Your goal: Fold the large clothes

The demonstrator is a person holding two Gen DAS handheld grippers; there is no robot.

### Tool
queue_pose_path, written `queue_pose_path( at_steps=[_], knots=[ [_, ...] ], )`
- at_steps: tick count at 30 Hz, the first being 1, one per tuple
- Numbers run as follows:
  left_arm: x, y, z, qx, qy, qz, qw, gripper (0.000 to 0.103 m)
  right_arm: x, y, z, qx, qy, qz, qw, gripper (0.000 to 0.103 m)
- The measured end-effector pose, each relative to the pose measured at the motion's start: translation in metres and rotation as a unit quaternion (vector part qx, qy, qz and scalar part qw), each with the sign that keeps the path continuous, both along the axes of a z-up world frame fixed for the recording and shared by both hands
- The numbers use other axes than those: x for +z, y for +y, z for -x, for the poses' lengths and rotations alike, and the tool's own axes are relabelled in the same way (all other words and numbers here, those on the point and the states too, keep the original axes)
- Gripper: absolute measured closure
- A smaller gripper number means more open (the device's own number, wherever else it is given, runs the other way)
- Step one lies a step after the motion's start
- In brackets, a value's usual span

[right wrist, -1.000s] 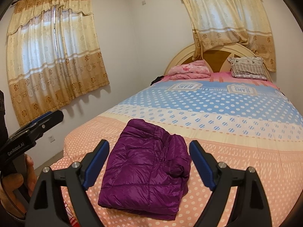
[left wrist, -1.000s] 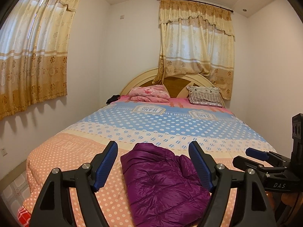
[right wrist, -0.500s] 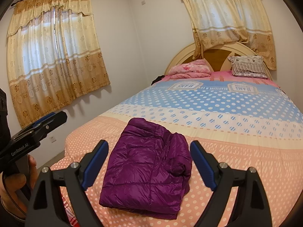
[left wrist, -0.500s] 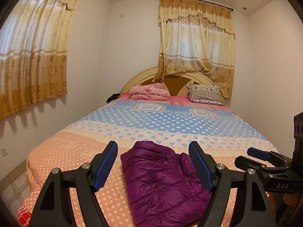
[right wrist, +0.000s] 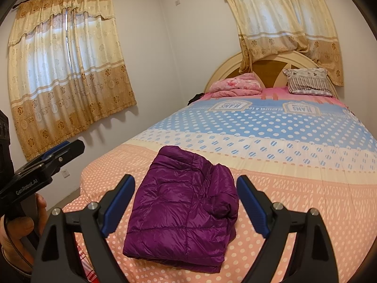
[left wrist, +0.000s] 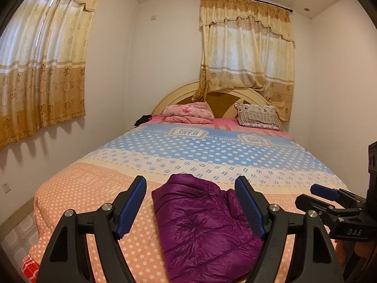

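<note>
Your purple puffer jacket lies folded into a compact bundle on the bed, on the peach dotted band of the bedspread near the foot end. Its far edge reaches the cream stripe; its near edge sits close to the foot of the bed.

Your left hand-held gripper hovers above the near end of the jacket with its fingers spread wide, holding nothing; the jacket shows between them. Your right hand-held gripper is likewise spread wide and empty, framing the jacket from the foot of the bed, and neither touches the fabric as far as the views show.

In the right wrist view your left hand grips the handle of its tool, off the bed's left side.

At the head of the bed, against the rounded headboard, sit a folded pink blanket and a grey patterned pillow. Gold curtains hang on the walls beside and behind the bed.
</note>
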State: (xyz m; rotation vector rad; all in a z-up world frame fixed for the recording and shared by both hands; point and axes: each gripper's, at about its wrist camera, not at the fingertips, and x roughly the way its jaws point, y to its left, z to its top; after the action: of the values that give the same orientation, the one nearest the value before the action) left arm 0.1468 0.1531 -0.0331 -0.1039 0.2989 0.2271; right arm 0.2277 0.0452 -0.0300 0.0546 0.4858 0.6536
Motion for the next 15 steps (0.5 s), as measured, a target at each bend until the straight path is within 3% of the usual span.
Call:
queue_pose_path(
  at_steps=[10, 15],
  knots=[
    [-0.0026, 0.0046, -0.0026, 0.023, 0.011, 0.009, 0.9996, 0.025, -0.0035, 0.0005, -0.0003, 0.001, 0.004, 0.002, 1.0, 0.013],
    [-0.0052, 0.0066, -0.0053, 0.033, 0.018, 0.011, 0.9992, 0.015, -0.0046, 0.0, -0.0003, 0.004, 0.004, 0.005, 1.0, 0.013]
  ],
)
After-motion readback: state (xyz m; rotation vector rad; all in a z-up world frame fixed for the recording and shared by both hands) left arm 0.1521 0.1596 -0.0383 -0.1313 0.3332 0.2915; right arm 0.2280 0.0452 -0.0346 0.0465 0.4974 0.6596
